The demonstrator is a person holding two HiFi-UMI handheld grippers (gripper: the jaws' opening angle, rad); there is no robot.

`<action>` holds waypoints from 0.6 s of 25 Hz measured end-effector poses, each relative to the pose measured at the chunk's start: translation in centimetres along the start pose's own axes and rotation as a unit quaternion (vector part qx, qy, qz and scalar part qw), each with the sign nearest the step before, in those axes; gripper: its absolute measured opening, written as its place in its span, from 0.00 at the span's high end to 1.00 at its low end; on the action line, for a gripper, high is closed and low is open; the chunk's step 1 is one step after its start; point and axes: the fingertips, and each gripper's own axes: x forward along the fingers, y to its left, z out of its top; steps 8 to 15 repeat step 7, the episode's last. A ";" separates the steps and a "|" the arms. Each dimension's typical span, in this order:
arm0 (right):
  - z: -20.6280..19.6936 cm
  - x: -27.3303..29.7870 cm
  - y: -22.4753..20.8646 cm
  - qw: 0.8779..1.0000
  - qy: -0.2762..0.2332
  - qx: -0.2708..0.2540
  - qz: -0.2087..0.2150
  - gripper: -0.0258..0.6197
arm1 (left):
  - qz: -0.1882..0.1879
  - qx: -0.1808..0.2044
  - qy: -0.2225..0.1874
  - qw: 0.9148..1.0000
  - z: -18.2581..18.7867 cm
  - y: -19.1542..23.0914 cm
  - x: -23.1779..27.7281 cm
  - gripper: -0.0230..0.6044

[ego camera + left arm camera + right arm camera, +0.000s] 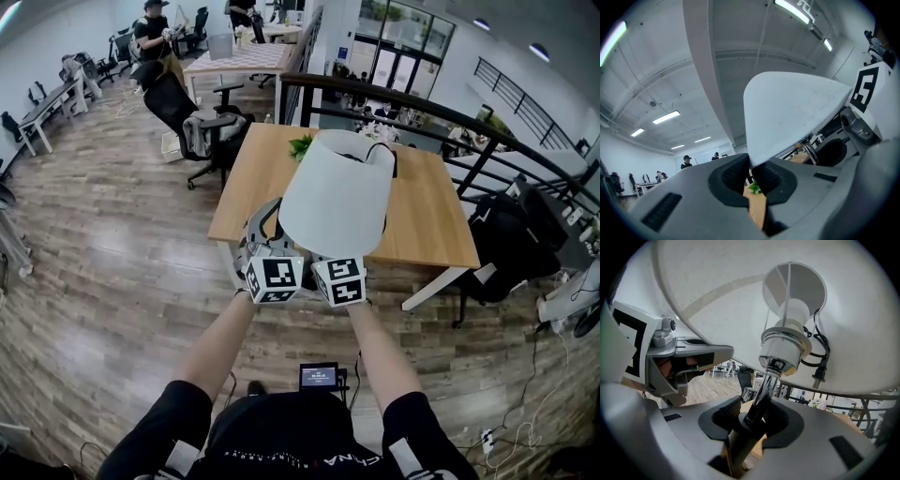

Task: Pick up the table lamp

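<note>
The table lamp's white shade (336, 192) is held in front of me, over the near edge of the wooden table (427, 225). My left gripper (281, 246) is shut on the shade's lower rim (754, 157), pinched between its pads. My right gripper (342, 255) is shut on the lamp's dark stem (761, 401), just below the chrome socket (783, 345). The inside of the shade (717, 296) fills the right gripper view, with the bulb and the black cord's plug (819, 373) tucked inside. The lamp's base is hidden. The two grippers sit side by side, marker cubes almost touching.
A small green plant (302, 145) stands on the table's far left. A black office chair (192, 122) is left of the table and a black railing (450, 117) runs behind it. A black bag (506, 244) sits at the right. People stand far back (150, 33).
</note>
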 end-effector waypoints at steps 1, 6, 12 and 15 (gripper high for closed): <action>0.0 -0.1 -0.1 1.000 -0.001 -0.001 -0.001 0.71 | 0.000 0.000 -0.001 1.000 0.1 0.0 0.0 0.91; 0.1 -0.2 -0.6 1.000 -0.002 -0.004 -0.002 0.71 | 0.002 0.001 -0.006 1.000 0.4 -0.4 0.3 0.91; 0.2 -0.2 -0.8 1.000 -0.002 -0.006 -0.002 0.71 | 0.003 0.001 -0.008 1.000 0.5 -0.5 0.4 0.91; 0.2 -0.2 -0.8 1.000 -0.002 -0.006 -0.002 0.71 | 0.003 0.001 -0.008 1.000 0.5 -0.5 0.4 0.91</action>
